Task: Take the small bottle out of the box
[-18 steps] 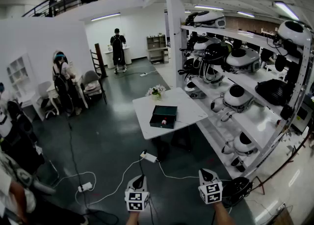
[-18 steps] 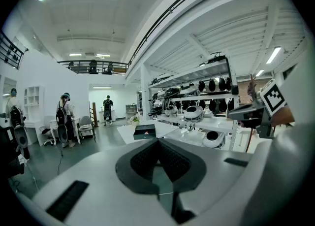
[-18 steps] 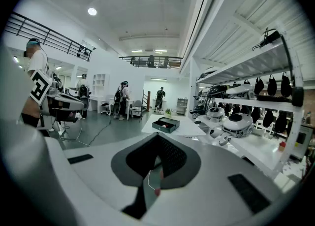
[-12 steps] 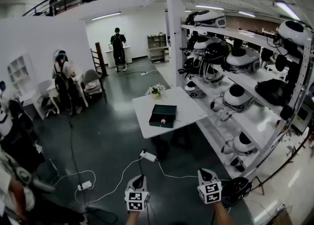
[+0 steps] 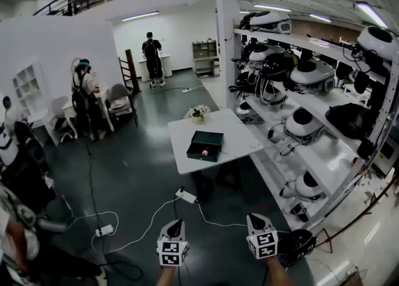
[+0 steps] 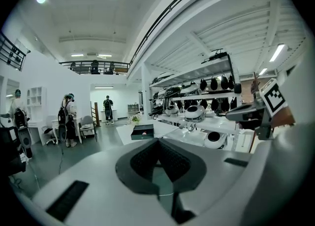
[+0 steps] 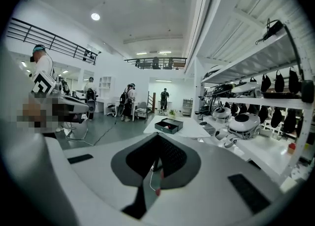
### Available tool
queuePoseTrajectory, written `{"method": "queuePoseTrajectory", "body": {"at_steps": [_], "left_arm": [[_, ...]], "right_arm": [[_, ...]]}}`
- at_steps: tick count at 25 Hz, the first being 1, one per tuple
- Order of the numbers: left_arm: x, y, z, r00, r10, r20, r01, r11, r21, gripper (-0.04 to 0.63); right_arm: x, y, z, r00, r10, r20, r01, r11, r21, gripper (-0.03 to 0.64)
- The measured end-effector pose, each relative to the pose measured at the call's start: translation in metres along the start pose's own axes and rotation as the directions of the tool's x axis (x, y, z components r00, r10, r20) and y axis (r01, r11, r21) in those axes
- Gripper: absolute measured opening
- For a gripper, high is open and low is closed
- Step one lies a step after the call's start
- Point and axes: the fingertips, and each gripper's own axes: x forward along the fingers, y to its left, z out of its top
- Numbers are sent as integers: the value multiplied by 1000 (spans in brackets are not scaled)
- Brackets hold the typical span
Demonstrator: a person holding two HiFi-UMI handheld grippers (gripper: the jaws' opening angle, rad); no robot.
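Dark-green open box (image 5: pixel 206 146) w/ small pink bottle (image 5: pixel 204 152) sits well ahead; my L gripper (image 5: pixel 176 224) & R gripper (image 5: pixel 254 219) both clenched, empty.

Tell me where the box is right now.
In the head view the box sits on the white table mid-frame, nearer us than the flowers, with the shelves to its right.

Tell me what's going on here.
A person stands well back from the white table, holding a gripper in each hand. The left gripper and right gripper are both shut and empty, pointed toward the table. The dark box sits open on it with the small bottle inside, not yet touched.
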Motion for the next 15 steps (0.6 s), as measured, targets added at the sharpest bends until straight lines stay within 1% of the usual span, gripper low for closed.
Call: {"method": "queuePoseTrajectory", "body": {"at_steps": [5,11,15], "left_arm": [[9,-9,-5,1000,8,-13,-8,1000,1,18],[32,-24,-2,1000,3,-18,-3,1000,2,18],[49,-20,1,1000,1,-16,-1,1000,4,18]], "right_arm": [[6,-10,-6,1000,11,-3,-11,1000,4,20],[17,-35,-11,1000,14,-11,-14,1000,7,20],[33,-39,-10,1000,23,-12,-23,1000,1,21]]}}
